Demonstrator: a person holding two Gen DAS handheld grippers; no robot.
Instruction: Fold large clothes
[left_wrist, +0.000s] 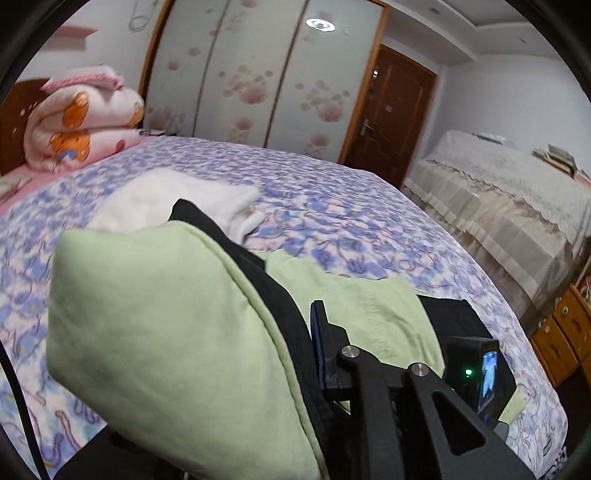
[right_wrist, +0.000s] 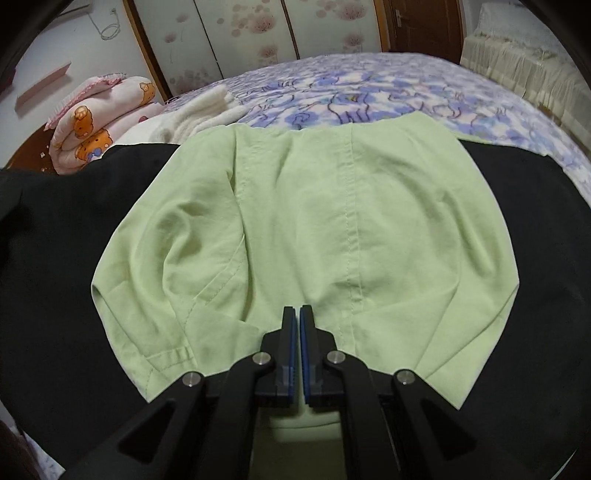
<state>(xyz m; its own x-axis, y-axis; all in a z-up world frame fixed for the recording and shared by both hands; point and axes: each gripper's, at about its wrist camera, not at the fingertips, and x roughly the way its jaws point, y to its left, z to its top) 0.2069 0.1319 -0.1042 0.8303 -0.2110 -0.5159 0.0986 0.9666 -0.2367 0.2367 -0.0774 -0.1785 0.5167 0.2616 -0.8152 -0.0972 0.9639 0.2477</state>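
**Green shirt half lifted over the black cloth**

Left wrist view, going L to R: a rolled pink blanket sits at the far left end of the bed. Near it lies a white cloth on the flowery cover. In front, a big flap of the green shirt hangs up in the air, w/ a black cloth running along its edge. The left gripper is low in the middle; one blue pad shows, pressed against the black and green cloth, so it's pinching the fabric. To the R, a 2nd bed w/ a cream cover.

Right wrist view, L to R: the black cloth lies flat on the bed, the green shirt is spread on top of it in the middle, and more black shows on the R. The right gripper is just above the shirt's near edge. Its blue pads are pressed together w/ nothing between them.
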